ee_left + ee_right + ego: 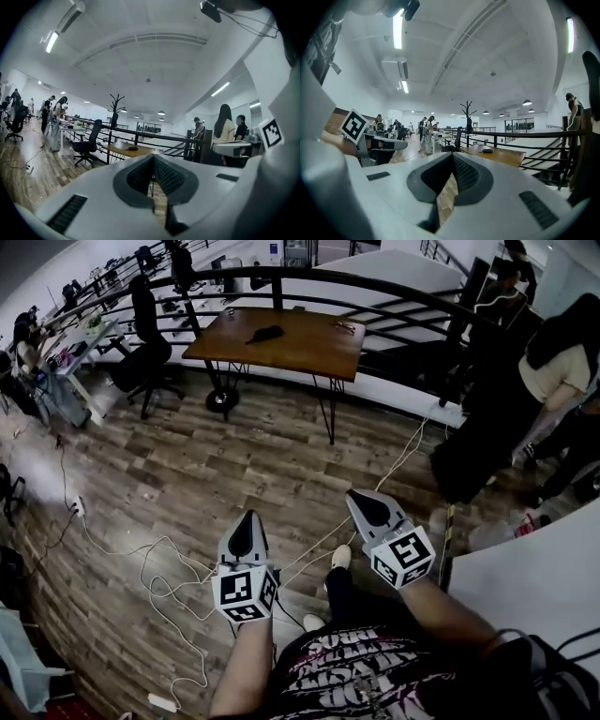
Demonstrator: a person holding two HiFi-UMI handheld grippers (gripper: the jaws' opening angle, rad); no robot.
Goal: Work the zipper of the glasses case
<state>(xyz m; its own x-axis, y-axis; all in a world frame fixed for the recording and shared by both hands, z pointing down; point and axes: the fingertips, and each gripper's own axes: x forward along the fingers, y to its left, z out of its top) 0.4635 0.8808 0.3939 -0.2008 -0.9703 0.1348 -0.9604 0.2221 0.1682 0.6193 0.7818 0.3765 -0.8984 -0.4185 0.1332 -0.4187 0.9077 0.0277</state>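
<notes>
Your left tool [247, 517] and right tool [356, 495] are empty, with the glasses case [265, 333] far ahead.
Each gripper view shows its jaws pressed together on nothing. Only the head view shows the tools side by side above the wood floor [169, 474], with white cables [141, 563] below the left tool. The dark case lies on the brown desk [309, 348], beyond both tips.

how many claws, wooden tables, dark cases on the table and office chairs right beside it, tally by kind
claws: 2, left claw and right claw, both shut, empty
wooden table: 1
glasses case on it: 1
black office chair beside it: 1
total: 5
</notes>
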